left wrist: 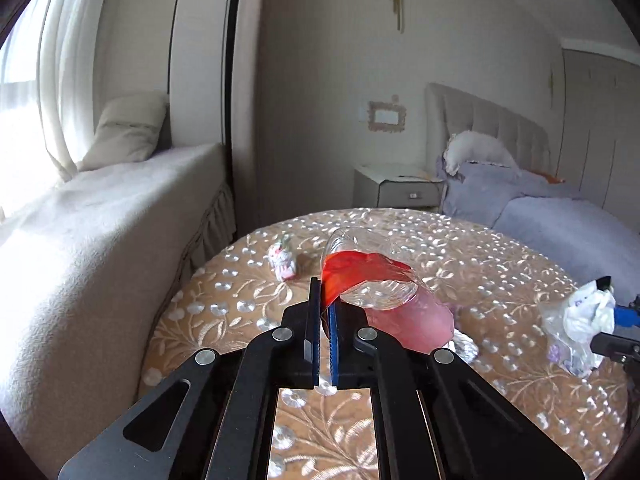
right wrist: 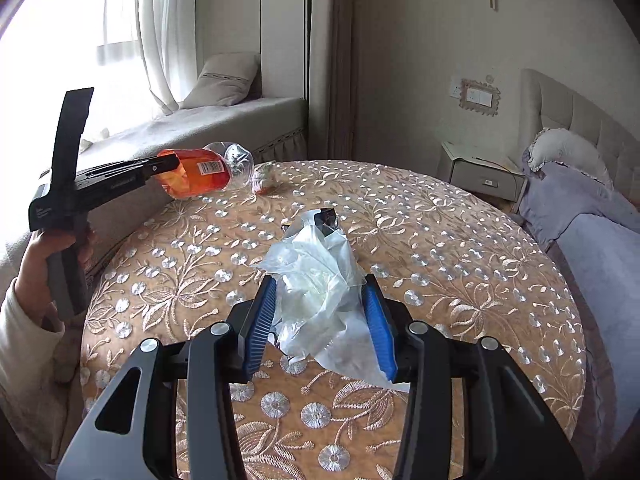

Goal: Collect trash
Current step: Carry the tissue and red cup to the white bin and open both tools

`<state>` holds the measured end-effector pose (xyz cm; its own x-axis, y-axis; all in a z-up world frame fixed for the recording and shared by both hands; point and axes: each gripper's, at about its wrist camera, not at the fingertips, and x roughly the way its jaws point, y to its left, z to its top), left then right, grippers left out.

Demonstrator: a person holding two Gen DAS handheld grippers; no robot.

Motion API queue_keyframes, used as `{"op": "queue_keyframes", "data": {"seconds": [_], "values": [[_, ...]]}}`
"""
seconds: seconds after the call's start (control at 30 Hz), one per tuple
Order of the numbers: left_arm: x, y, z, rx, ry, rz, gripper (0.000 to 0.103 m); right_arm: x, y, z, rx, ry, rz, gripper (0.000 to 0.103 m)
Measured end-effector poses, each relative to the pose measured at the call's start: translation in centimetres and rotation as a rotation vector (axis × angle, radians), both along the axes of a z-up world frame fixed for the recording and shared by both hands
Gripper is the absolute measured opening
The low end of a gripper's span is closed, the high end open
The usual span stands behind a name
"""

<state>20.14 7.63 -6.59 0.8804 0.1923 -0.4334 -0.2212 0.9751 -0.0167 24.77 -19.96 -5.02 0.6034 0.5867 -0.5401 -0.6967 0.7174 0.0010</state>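
Note:
A crushed clear bottle (left wrist: 372,280) with an orange label hangs above the round table's embroidered cloth (left wrist: 224,304). My left gripper (left wrist: 324,296) is shut on the label's edge. From the right wrist view this gripper (right wrist: 162,166) and the bottle (right wrist: 208,172) hover over the table's far left rim. My right gripper (right wrist: 320,284) is shut on a crumpled clear plastic bag (right wrist: 316,256), which also shows at the right as the bag (left wrist: 576,320). A small crumpled wrapper (left wrist: 282,262) lies on the cloth beyond the bottle, seen too as the wrapper (right wrist: 262,176). Something pink and translucent (left wrist: 416,326) shows under the bottle.
A cushioned window seat (left wrist: 100,220) runs along the left of the table. A bedside cabinet (right wrist: 480,176) and a bed with a lilac cover (right wrist: 600,248) stand at the right. A person's hand (right wrist: 36,248) and pale sleeve hold the left gripper's handle.

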Motion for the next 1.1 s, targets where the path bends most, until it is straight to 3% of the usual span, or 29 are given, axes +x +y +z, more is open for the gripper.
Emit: {"op": "queue_keyframes", "data": {"seconds": [0.2, 0.5, 0.87, 1.1], "values": [[-3.5, -5.3, 1.0, -0.011, -0.029, -0.138, 0.003, -3.5, -3.4, 1.5, 0.023, -0.054, -0.058, 0.046], [-7.0, -13.9, -0.2, -0.044, -0.011, -0.388, 0.003, -9.7, -10.6, 1.8, 0.009, -0.092, -0.235, 0.045], [-9.8, -25.5, -3.6, -0.012, 0.064, -0.683, 0.003, -16.8, -19.7, 0.0, 0.001, -0.099, -0.471, 0.045], [-10.3, -32.7, -6.5, 0.0, 0.148, -0.844, 0.003, -18.8, -23.9, -1.3, 0.002, -0.075, -0.583, 0.045]]}}
